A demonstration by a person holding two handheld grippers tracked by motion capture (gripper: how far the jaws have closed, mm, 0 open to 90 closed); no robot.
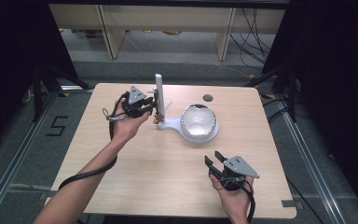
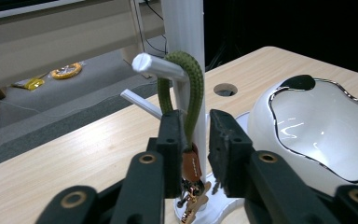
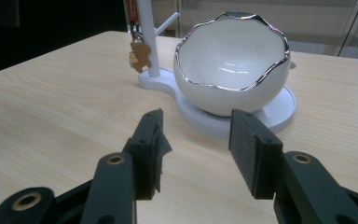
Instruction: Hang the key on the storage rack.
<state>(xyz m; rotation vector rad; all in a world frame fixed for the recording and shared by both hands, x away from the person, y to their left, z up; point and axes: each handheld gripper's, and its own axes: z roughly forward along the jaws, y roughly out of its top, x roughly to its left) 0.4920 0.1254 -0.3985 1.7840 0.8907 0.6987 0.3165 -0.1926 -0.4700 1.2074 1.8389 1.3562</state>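
Left gripper [image 1: 150, 108] is sitting at the far-left part of the light wood table [image 1: 135, 163], right against the white stand [image 1: 160, 95]. In the left gripper view its black jaws are standing only narrowly apart, with the green cord loop [image 2: 189, 93] running down between them; cannot tell if the pads are actually pinching the cord. The loop is hanging over a short white peg [image 2: 161, 66] sticking out of the stand's upright post [image 2: 182, 28]. A brown leather tab [image 2: 192, 164] is sitting at the bottom of the loop, and a small gold charm [image 2: 193, 199] is dangling under it, close to the stand's base. A second thin peg [image 2: 140, 102] is poking out lower down the post.

Moving right, a white eggshell-shaped bowl with a silver rim [image 1: 198, 120] is sitting on the round end of the stand's base, just beside the post. A small dark hole [image 1: 208, 97] is showing in the tabletop behind the bowl.

Further right and nearer the person, the right gripper [image 1: 214, 160] is resting low over bare table, well apart from the bowl. Its jaws are spread wide and gripping nothing, pointing toward the bowl [image 3: 233, 60] and the charm [image 3: 139, 56] by the post.
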